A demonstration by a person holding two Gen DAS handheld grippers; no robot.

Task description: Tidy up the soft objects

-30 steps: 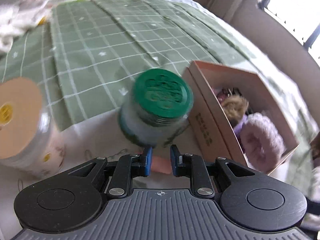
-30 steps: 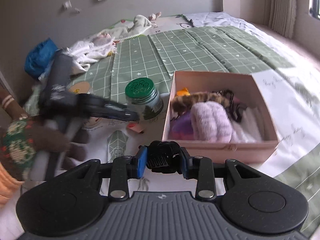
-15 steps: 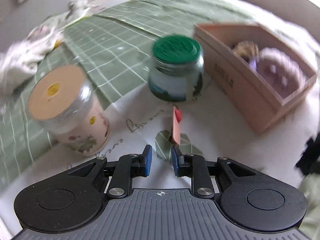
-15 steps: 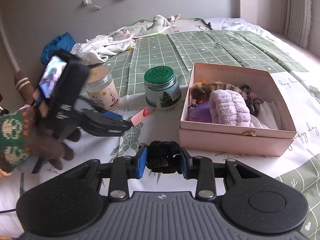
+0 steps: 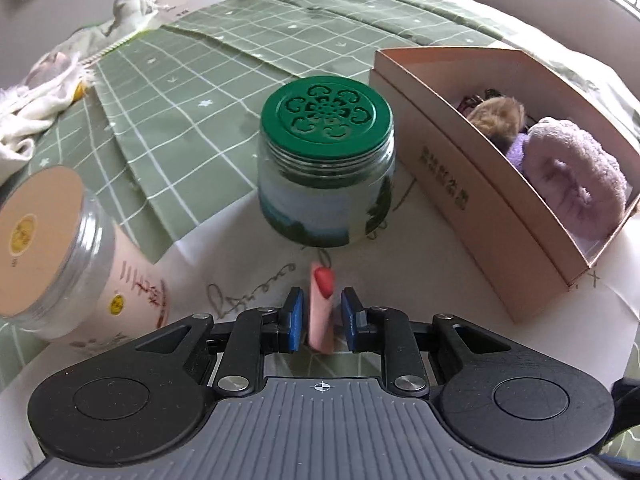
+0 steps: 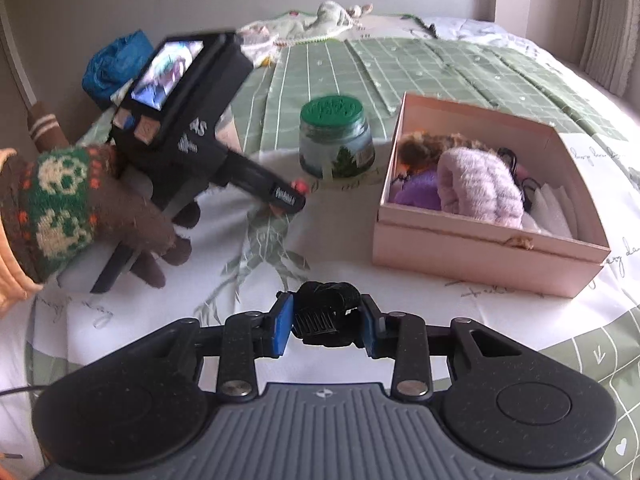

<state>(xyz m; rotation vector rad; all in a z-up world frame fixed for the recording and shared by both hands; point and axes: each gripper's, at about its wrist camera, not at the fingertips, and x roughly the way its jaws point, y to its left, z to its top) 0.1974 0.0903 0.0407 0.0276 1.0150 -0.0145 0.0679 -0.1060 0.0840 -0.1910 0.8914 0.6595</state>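
Observation:
A small pink piece with a red tip [image 5: 321, 304] lies on the white bedspread between the blue pads of my left gripper [image 5: 320, 312]. Its jaws are closing, with a thin gap still showing on each side of the piece. In the right wrist view the left gripper [image 6: 294, 200] points down at that red tip [image 6: 299, 187], held by a hand in a brown knitted glove [image 6: 132, 216]. My right gripper [image 6: 326, 320] is shut on a black hair claw [image 6: 326, 308], above the bed and short of the pink box [image 6: 480, 244]. A purple fluffy scrunchie [image 6: 476, 184] and a brown furry piece [image 5: 498, 118] lie in the box.
A glass jar with a green lid [image 5: 326, 160] stands just beyond the pink piece, left of the pink box [image 5: 480, 200]. Another jar with a tan lid [image 5: 52, 248] stands at the near left. A green checked blanket [image 5: 200, 80] and white cloths [image 5: 28, 104] lie farther back.
My left gripper has come down and forward, so the pink piece now sits between its pads instead of ahead of them. My right gripper sank a little, still gripping the black claw.

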